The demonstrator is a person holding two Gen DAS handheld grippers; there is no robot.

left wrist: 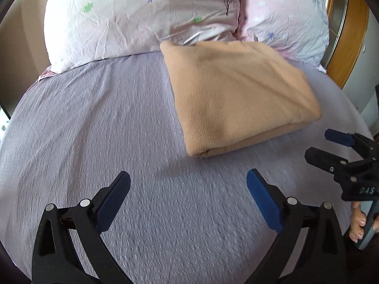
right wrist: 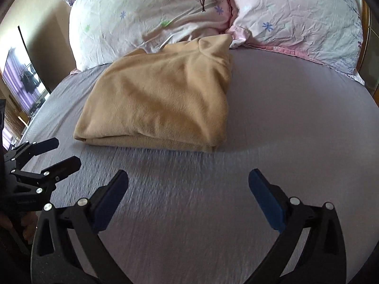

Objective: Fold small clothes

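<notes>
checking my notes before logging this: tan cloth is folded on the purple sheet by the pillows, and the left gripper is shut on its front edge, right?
Not quite. The left gripper is open and holds nothing; in the left wrist view its fingers hang spread over the bare purple sheet, short of the cloth. The rest stands: the tan cloth lies folded by the pillows.

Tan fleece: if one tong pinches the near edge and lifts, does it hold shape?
Probably not. The fleece looks soft and is folded in loose layers, so it would likely droop and unfold. Its nap should grip the sheet, so pushing likely bunches it.
</notes>
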